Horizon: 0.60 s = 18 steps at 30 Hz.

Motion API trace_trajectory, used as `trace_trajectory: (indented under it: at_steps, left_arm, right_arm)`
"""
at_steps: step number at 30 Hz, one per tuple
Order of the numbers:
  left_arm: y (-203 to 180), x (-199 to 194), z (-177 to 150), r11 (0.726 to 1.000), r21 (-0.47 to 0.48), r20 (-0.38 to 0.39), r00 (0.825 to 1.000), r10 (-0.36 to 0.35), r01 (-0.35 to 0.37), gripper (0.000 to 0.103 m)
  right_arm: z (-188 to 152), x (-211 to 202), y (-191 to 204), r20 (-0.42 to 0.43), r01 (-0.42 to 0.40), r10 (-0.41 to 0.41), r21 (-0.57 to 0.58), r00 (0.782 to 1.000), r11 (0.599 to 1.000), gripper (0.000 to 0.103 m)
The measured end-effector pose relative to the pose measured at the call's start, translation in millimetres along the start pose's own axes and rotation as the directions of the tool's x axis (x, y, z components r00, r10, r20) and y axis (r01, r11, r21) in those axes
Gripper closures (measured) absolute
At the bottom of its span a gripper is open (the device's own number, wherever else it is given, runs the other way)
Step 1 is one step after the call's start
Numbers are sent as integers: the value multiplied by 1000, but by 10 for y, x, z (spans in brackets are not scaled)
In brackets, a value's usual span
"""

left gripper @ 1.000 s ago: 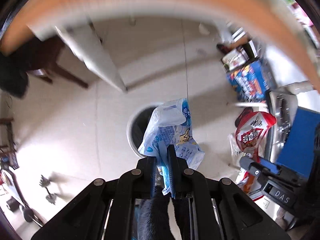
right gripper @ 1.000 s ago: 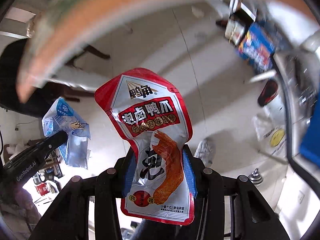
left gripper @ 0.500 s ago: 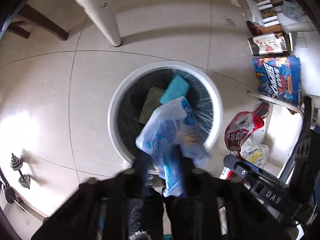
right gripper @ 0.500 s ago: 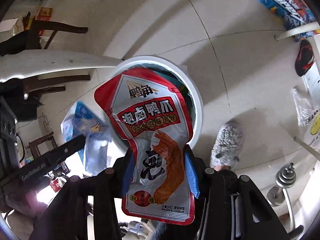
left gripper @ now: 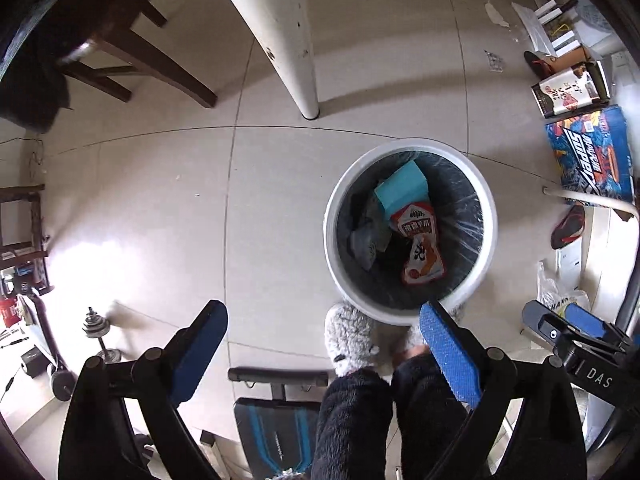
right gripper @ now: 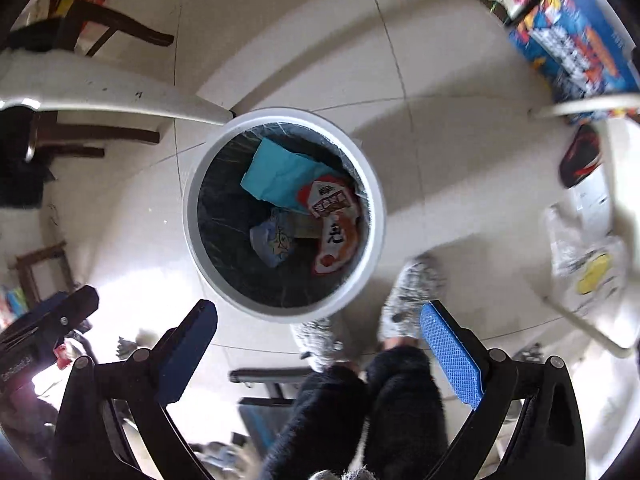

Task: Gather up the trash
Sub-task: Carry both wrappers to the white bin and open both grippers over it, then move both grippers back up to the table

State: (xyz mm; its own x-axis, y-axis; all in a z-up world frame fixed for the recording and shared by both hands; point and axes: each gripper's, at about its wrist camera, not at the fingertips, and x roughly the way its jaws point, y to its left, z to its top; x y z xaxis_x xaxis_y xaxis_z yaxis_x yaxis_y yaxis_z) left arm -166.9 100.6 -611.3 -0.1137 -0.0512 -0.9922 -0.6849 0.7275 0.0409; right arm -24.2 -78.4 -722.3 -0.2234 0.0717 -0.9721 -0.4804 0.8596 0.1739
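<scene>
At the bottom of the left wrist view the left gripper [left gripper: 324, 344] stands with its jaws spread wide and nothing between them; they have just been opening. The right gripper [right gripper: 320, 344] at the bottom of its own view is likewise wide open and empty, its jaws also just opened. Between the jaws in both views show the person's dark fleece trouser legs [left gripper: 360, 420] and grey fluffy slippers [left gripper: 350, 338], which stand just beside the near rim of the bin. A black exercise bench [left gripper: 276, 404] lies at lower centre, a small dumbbell [left gripper: 98, 334] at lower left.

Past the slippers stands the round white trash bin [left gripper: 332, 216] with a dark liner, right of centre in the left view and at centre in the right view. Inside it lie the red snack packet [left gripper: 420, 240], the pale blue wrapper [right gripper: 274, 240], and a teal box [left gripper: 402, 190].

Beyond the bin, a white table leg [left gripper: 280, 36] slants down from the top and dark wooden chair legs [left gripper: 160, 68] fill the upper left. A blue printed carton [left gripper: 592, 156] sits at the right edge.

A second ago each gripper pinched its own piece, the left one the blue wrapper and the right one the red packet; both pieces now lie in the bin, and the bin appears much larger.
</scene>
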Motion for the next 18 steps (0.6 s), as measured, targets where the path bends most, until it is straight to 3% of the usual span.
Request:
trace_trajectory:
  at_steps: [7, 18]
  left_arm:
    - [-27, -780, -285, 999, 33, 39, 999, 18, -19, 5]
    - [70, -2051, -767, 998, 54, 98, 995, 24, -29, 5]
  right_arm:
    - [-379, -818, 215, 35, 79, -79, -5, 996, 997, 0]
    - [-1040, -2438, 618, 108, 72, -69, -24, 992, 997, 0]
